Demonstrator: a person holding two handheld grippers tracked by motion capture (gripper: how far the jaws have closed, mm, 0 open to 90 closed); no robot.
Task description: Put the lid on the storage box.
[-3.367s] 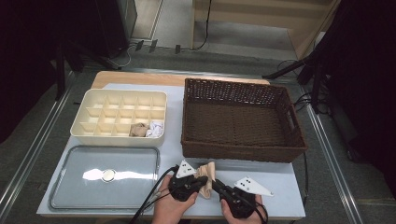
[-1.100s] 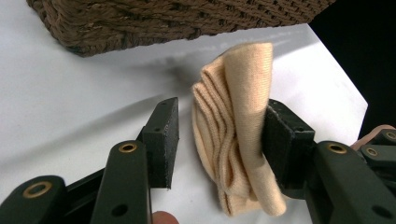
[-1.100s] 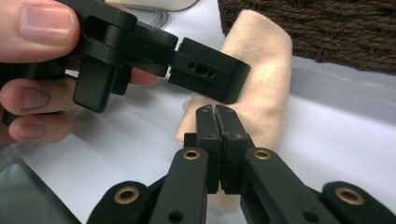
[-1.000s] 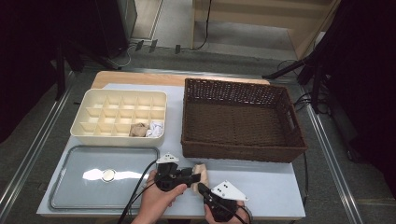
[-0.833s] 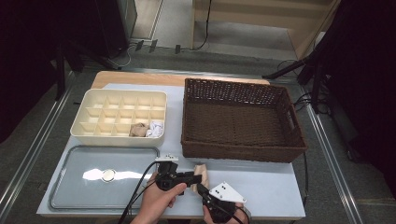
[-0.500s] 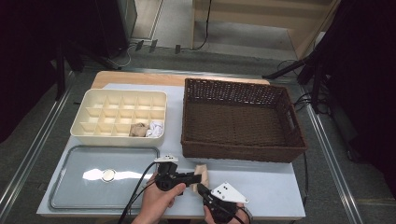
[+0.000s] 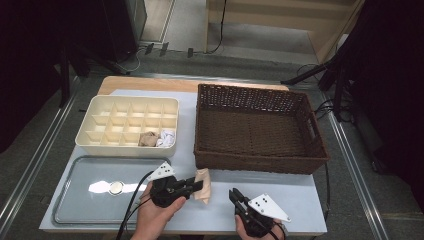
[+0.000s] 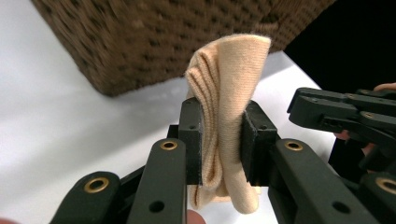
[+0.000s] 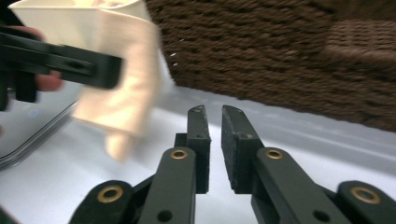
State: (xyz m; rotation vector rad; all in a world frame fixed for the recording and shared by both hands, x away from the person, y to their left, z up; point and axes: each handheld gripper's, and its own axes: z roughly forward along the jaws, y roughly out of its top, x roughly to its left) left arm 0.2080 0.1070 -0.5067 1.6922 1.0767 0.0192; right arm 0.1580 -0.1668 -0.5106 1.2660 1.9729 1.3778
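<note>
A folded beige cloth (image 7: 204,184) hangs in front of the wicker basket (image 7: 260,162), near the table's front edge. My left gripper (image 7: 196,185) is shut on it. In the left gripper view the cloth (image 8: 229,84) stands up between the two pads, pinched at its middle (image 8: 223,140). My right gripper (image 7: 234,194) is a little to the right of the cloth and apart from it. Its jaws (image 9: 215,119) are nearly together with nothing between them. From there the cloth (image 9: 123,70) dangles at the left from the other gripper (image 9: 70,60).
A cream divided box (image 7: 127,145) at the back left holds two small bundles in its front compartments. A grey lidded tray (image 7: 85,200) lies in front of it. The brown basket (image 9: 280,56) is empty and fills the right half of the table.
Earlier both grippers were at the cloth together. Now the left one alone holds it, and the right gripper has drawn back a little to the right.
</note>
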